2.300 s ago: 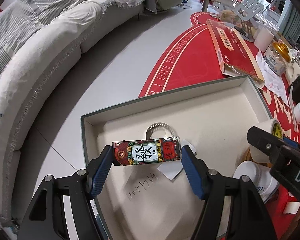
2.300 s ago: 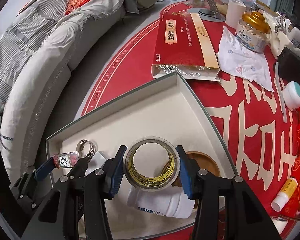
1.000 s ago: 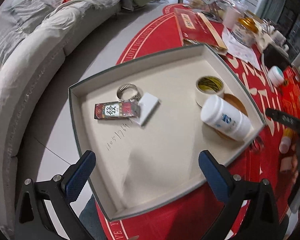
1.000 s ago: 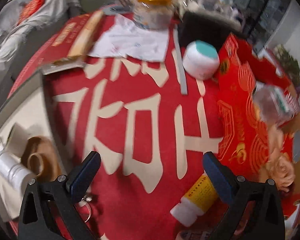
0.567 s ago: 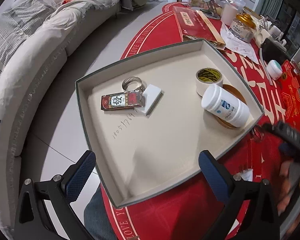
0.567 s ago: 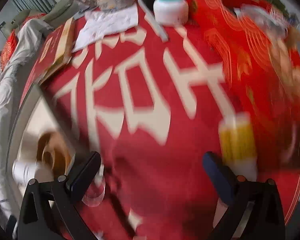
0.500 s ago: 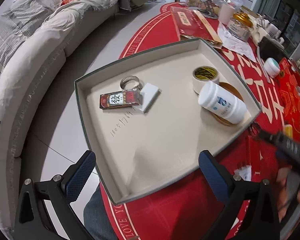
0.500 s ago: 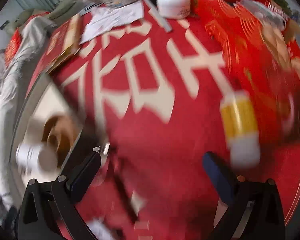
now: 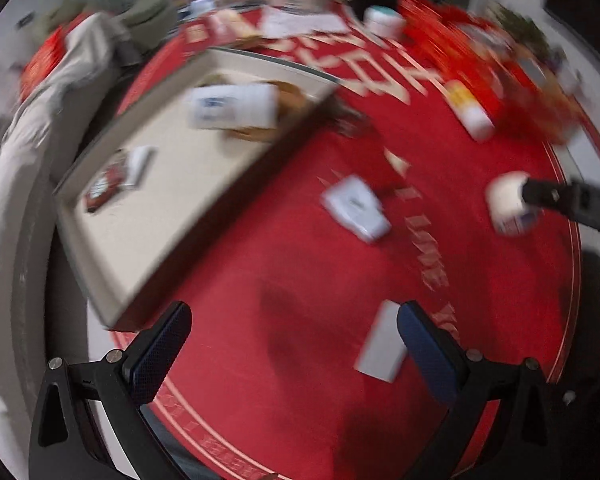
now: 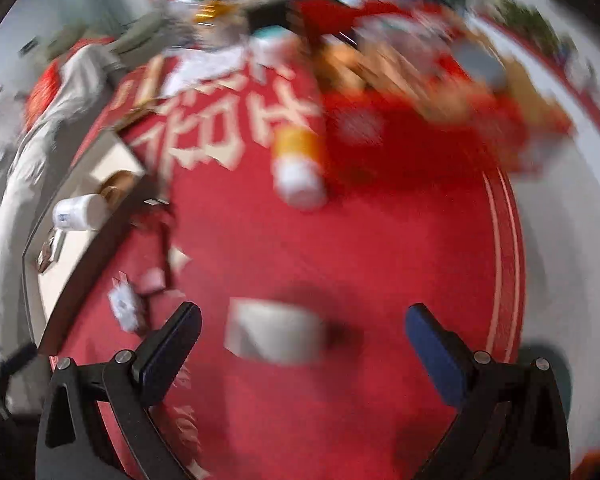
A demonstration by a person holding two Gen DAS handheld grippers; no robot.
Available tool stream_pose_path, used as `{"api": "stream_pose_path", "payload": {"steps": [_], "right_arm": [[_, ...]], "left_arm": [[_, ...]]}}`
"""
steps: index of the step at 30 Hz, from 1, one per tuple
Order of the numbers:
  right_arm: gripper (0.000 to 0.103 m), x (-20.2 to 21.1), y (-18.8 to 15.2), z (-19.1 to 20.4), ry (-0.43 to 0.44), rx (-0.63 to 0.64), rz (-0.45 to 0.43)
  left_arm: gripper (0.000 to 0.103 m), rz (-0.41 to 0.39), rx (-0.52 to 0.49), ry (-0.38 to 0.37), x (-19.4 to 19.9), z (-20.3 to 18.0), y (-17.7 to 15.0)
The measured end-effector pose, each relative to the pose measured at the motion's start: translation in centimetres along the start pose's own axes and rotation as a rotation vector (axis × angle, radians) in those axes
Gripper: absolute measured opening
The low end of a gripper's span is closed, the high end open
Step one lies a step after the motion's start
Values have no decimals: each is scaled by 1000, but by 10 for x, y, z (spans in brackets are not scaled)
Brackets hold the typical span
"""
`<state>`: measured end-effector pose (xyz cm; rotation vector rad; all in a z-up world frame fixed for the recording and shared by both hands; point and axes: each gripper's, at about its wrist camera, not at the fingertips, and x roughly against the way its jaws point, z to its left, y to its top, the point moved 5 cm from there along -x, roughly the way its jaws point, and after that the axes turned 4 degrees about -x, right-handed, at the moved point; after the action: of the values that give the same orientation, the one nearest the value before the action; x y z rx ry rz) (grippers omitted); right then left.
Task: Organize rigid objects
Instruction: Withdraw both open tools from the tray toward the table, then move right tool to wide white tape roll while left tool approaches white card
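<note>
- Red tablecloth [image 9: 300, 264], both views blurred; its cream lettering is unreadable.
- Left gripper [image 9: 294, 344] gapes wide, empty, beside a flat white box [image 9: 382, 342].
- Right gripper [image 10: 302, 340] spread wide, a white bottle [image 10: 276, 336] lying between its fingers, untouched.
- Only the right view shows that; tray [image 9: 112, 292] sits left, clear cloth between.

Both wrist views look down on the red tablecloth [image 9: 300, 264], sharing the tray [image 9: 172, 216].

grey sofa [image 9: 4, 184], red round tablecloth [image 9: 300, 280]
</note>
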<state>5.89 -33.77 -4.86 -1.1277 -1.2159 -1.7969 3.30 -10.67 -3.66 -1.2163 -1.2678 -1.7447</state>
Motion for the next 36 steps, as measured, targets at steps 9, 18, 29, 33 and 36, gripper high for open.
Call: {"api": "stream_pose_path", "payload": {"steps": [9, 18, 29, 33, 36], "right_arm": [[102, 6, -8, -4, 73, -51, 4], [102, -24, 1, 30, 51, 63, 45], [103, -52, -6, 32, 20, 94, 137], [103, -59, -12, 39, -38, 180, 150], [103, -63, -18, 48, -89, 278, 152]], "left_arm": [[103, 13, -80, 11, -11, -35, -1], [103, 59, -111, 8, -31, -48, -9], [103, 96, -12, -95, -44, -43, -18], [103, 87, -4, -95, -45, -44, -19], [103, 76, -2, -93, -43, -44, -20]]}}
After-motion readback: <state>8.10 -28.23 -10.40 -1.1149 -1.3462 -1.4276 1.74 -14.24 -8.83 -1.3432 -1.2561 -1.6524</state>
